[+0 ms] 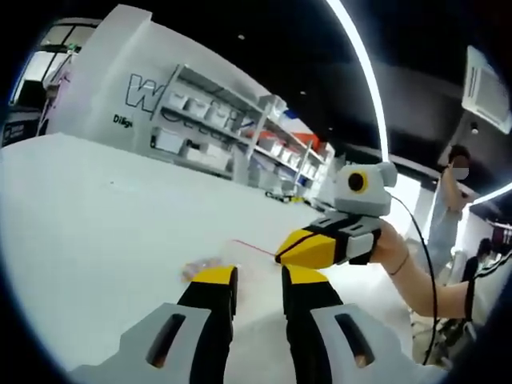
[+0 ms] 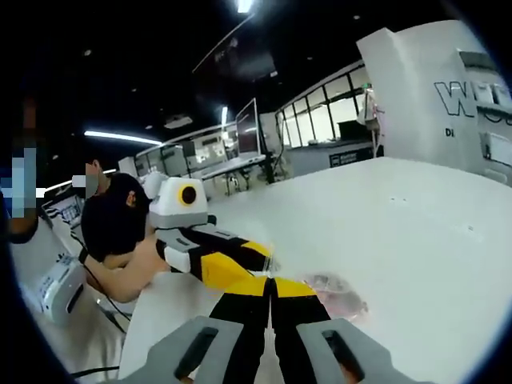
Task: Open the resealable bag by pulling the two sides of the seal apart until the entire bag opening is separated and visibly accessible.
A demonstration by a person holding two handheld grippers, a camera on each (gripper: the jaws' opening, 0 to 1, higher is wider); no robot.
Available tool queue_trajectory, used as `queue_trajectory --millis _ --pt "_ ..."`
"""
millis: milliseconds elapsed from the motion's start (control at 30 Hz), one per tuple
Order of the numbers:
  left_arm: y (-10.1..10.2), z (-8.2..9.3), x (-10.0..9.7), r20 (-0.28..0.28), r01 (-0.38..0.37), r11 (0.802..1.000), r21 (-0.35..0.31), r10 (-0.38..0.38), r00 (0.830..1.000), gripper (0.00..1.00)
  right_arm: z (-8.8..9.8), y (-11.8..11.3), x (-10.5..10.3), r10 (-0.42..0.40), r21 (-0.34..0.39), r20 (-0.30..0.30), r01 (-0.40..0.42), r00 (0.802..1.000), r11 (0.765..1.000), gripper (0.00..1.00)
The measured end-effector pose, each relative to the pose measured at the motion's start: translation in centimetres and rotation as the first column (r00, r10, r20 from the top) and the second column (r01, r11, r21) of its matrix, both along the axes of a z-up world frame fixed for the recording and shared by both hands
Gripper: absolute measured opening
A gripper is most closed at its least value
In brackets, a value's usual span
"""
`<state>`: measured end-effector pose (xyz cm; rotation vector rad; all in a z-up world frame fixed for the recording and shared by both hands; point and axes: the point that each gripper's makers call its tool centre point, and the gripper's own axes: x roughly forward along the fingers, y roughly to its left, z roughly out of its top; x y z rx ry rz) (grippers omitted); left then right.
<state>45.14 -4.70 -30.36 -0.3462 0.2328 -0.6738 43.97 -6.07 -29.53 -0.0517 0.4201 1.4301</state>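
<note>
The clear resealable bag [image 1: 206, 266] with pinkish contents lies on the white table [image 1: 96, 216], just beyond my left gripper [image 1: 260, 276]. The left jaws stand open with a clear gap, the left tip touching the bag's near edge. The bag's thin red seal strip [image 1: 252, 246] runs across to the right gripper [image 1: 282, 256], which comes in from the right and is pinched on it. In the right gripper view my right gripper [image 2: 270, 285] is shut, with the bag [image 2: 338, 298] spreading to its right. The left gripper [image 2: 258, 254] reaches in from the left, close to the same edge.
A person's bare forearm [image 1: 416, 276] and cable follow the right gripper. Another person [image 1: 448, 200] stands at the far right. Shelving racks [image 1: 216, 120] and a white wall line the back. The table edge [image 2: 152, 320] drops off at the left of the right gripper view.
</note>
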Motion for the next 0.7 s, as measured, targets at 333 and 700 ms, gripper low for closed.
queue_trajectory --millis 333,700 --pt "-0.25 0.23 -0.12 -0.018 0.019 0.999 -0.04 -0.02 1.0 0.21 0.18 -0.01 0.2 -0.005 0.019 0.002 0.005 1.0 1.0 0.0" --pt "0.04 -0.03 0.04 -0.045 0.01 0.998 -0.068 -0.013 0.999 0.18 -0.03 0.23 -0.22 0.01 0.041 -0.011 -0.01 1.0 0.999 0.0"
